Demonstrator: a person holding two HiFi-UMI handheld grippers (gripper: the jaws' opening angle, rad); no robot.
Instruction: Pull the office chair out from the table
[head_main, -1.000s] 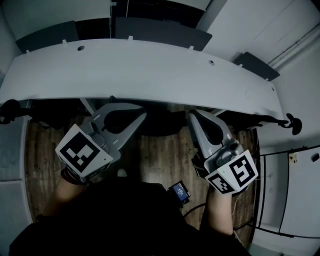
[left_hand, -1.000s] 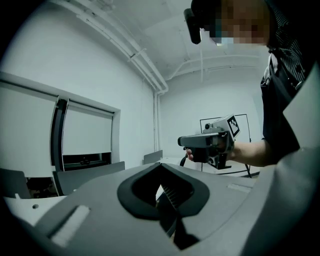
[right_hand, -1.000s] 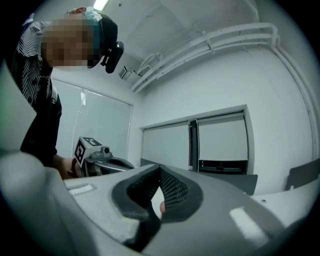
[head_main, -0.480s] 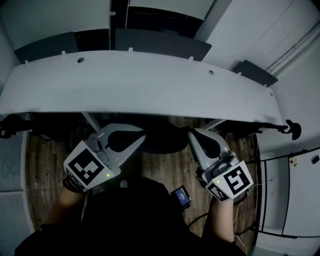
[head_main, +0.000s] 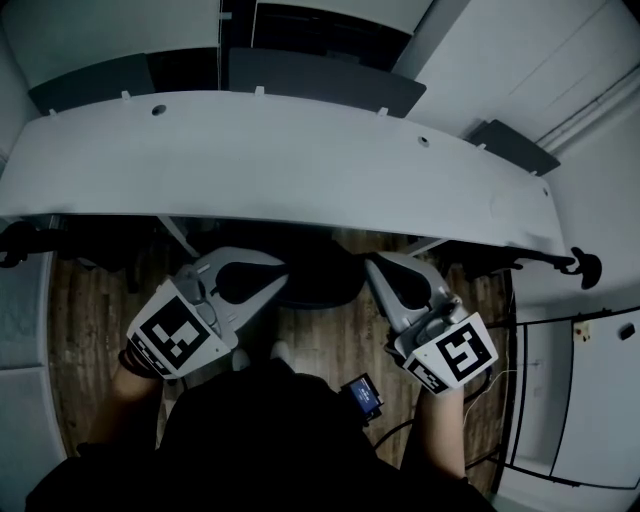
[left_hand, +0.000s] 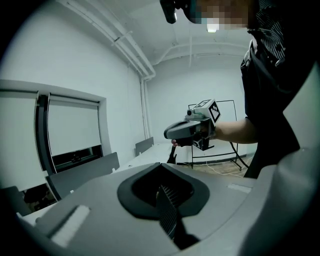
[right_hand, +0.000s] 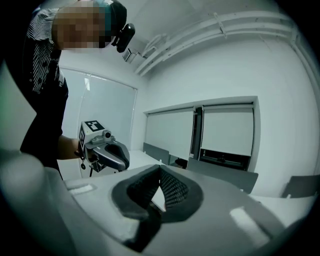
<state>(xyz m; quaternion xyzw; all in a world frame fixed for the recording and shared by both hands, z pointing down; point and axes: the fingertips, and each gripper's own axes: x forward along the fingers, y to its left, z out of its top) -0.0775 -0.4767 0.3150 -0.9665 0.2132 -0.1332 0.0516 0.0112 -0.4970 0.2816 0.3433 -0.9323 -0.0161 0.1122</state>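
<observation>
The office chair (head_main: 318, 272) is a dark shape tucked under the front edge of the long white table (head_main: 300, 160), and most of it is hidden by the tabletop. My left gripper (head_main: 284, 278) is shut and empty, just left of the chair over the wood floor. My right gripper (head_main: 371, 267) is shut and empty, just right of it. Neither touches the chair. In the left gripper view the ribbed pads (left_hand: 166, 210) meet, with the right gripper (left_hand: 172, 133) ahead. The right gripper view shows its pads (right_hand: 170, 190) together and the left gripper (right_hand: 119, 159) beyond.
Dark divider panels (head_main: 320, 82) stand along the table's far side. Dark armrest-like parts stick out below the table at the far left (head_main: 14, 246) and far right (head_main: 582, 266). A black metal frame (head_main: 560, 400) stands at the right. A small blue-screened device (head_main: 360, 392) hangs at the person's waist.
Both grippers have come down and back from the table's edge toward the person. Both stay shut and empty. The chair has not moved.
</observation>
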